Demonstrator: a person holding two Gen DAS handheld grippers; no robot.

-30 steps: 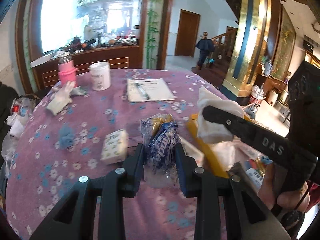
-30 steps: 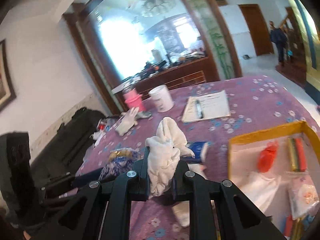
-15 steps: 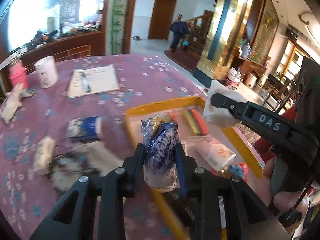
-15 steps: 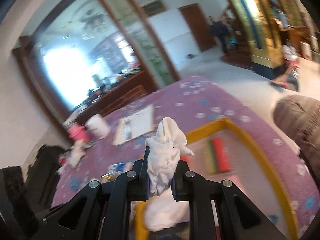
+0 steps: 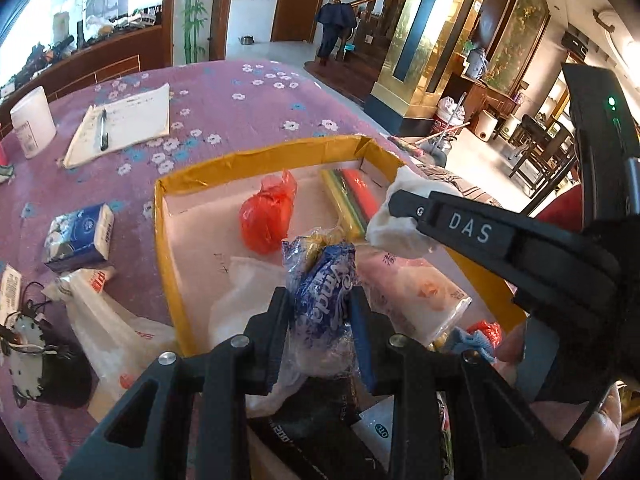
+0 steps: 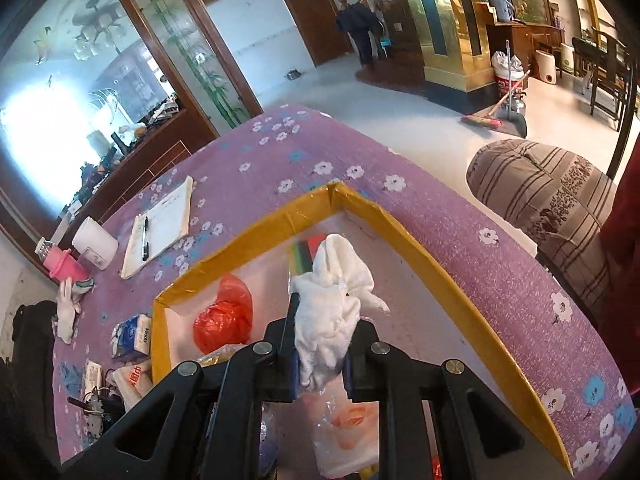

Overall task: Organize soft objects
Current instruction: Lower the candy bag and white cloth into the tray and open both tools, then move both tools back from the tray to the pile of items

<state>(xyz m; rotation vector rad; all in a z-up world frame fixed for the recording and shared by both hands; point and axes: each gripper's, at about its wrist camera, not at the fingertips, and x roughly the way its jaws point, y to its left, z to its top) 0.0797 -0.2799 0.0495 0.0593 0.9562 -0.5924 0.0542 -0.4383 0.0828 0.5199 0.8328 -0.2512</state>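
— Soft objects: where are they at this moment?
— Two are carried. The left gripper (image 5: 320,312) is clenched on a blue-and-clear plastic packet (image 5: 322,304), held above the yellow-rimmed box (image 5: 256,160). The right gripper (image 6: 320,344) is clamped on a bunched white cloth (image 6: 336,300), also above the box.
— And inside the box?
— A red plastic bag (image 5: 266,216) near the far wall, a striped multicoloured pack (image 5: 350,200) toward the far corner, and a pale pink-printed pouch (image 5: 416,296) nearer the grippers.
— Anything outside it?
— On the purple flowered tablecloth (image 5: 224,116), a blue tissue pack (image 5: 80,236) lies beside the box's left wall, with a white shopping bag (image 5: 108,328) just below it. A notepad with a pen (image 5: 120,124) sits well apart.
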